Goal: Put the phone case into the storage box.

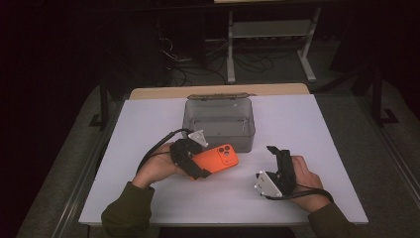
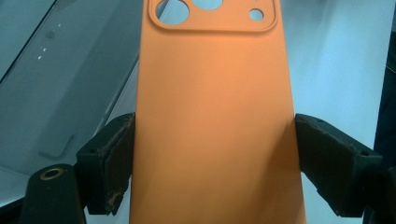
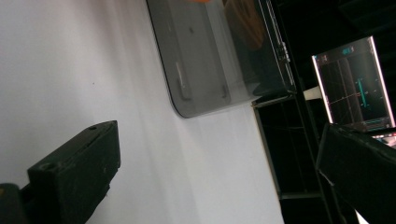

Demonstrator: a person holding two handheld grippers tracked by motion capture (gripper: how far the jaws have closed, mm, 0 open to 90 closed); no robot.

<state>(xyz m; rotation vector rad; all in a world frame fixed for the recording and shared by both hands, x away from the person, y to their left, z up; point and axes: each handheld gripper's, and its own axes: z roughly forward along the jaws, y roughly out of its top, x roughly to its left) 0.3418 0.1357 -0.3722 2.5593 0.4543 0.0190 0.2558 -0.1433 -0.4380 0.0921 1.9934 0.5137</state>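
An orange phone case (image 1: 220, 158) with round camera cut-outs is held just above the white table, in front of a clear grey plastic box (image 1: 190, 124). My left gripper (image 1: 200, 159) is shut on it across its width. In the left gripper view both black pads press the long edges of the case (image 2: 215, 93), with the left gripper (image 2: 215, 140) clamped near its lower half. My right gripper (image 1: 278, 152) rests on the table at the right, apart from the case, jaws spread wide. The right gripper view shows the right gripper (image 3: 219, 149) open on nothing, with the box (image 3: 205, 60) ahead.
The open-topped box stands at the middle back of the white table (image 1: 148, 198), its lid (image 1: 220, 97) lying behind it. A lit screen (image 3: 352, 84) shows beyond the table edge. A white frame (image 1: 270, 29) and cables are on the dark floor behind.
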